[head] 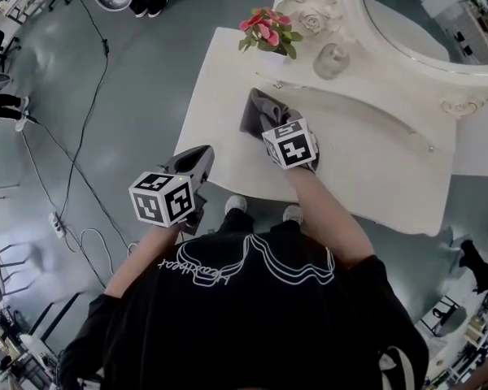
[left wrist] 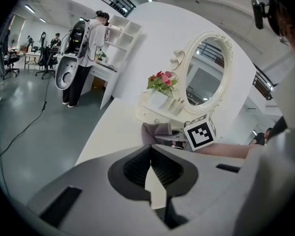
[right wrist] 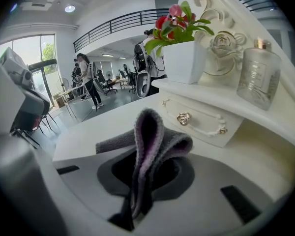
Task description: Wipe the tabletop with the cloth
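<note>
While our left gripper (head: pixel 202 157) hovers at the table's (head: pixel 220 96) near left corner, its fingers (left wrist: pixel 135 167) pressed together on nothing, the wiping rests on our right gripper (right wrist: pixel 147 166), whose fingers (right wrist: pixel 184 176) are clamped on a bunched fold of the grey cloth (right wrist: pixel 148 132). That fold stands up between those fingers and the rest trails onto the table ahead. We judge a hard drag could tug it free, and a sweep too far right could knock the flower pot (right wrist: pixel 183 58) or glass bottle (right wrist: pixel 258 73).

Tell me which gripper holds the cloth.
The right gripper, clamped on the grey cloth lying on the tabletop; the left gripper is shut on nothing.
</note>
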`<state>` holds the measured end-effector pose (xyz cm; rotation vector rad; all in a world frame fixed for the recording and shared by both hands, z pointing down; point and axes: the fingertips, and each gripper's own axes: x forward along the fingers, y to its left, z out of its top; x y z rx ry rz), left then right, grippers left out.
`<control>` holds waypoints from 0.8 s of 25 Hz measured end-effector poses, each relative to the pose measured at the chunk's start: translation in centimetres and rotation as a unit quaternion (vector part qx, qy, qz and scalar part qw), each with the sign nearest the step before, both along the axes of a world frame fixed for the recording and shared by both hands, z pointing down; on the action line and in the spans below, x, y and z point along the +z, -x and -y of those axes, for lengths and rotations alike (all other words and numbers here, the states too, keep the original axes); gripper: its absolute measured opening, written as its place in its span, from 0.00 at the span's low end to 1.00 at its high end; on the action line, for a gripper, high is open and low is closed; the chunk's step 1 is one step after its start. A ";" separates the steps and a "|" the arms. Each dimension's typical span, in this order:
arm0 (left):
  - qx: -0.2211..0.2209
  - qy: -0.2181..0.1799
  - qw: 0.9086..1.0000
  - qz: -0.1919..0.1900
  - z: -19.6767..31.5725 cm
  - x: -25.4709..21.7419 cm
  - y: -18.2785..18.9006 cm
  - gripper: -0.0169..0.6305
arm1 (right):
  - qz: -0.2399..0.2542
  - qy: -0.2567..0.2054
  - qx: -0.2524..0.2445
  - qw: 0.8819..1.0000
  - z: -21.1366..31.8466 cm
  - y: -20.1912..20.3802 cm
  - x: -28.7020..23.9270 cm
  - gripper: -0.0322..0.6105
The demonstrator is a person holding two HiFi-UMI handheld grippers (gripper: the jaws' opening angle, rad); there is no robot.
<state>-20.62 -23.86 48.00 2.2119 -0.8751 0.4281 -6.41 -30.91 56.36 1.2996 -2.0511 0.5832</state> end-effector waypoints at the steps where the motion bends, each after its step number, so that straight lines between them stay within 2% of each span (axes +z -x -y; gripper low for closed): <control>1: 0.000 0.001 1.000 0.000 -0.3 0.0 -0.5 0.03 | 0.001 0.001 0.003 1.000 -0.3 -0.6 0.0 0.14; 20: 0.020 0.000 1.000 0.005 -4.2 -0.7 -9.8 0.03 | 0.007 0.007 0.044 0.999 -4.8 -12.3 -0.1 0.14</control>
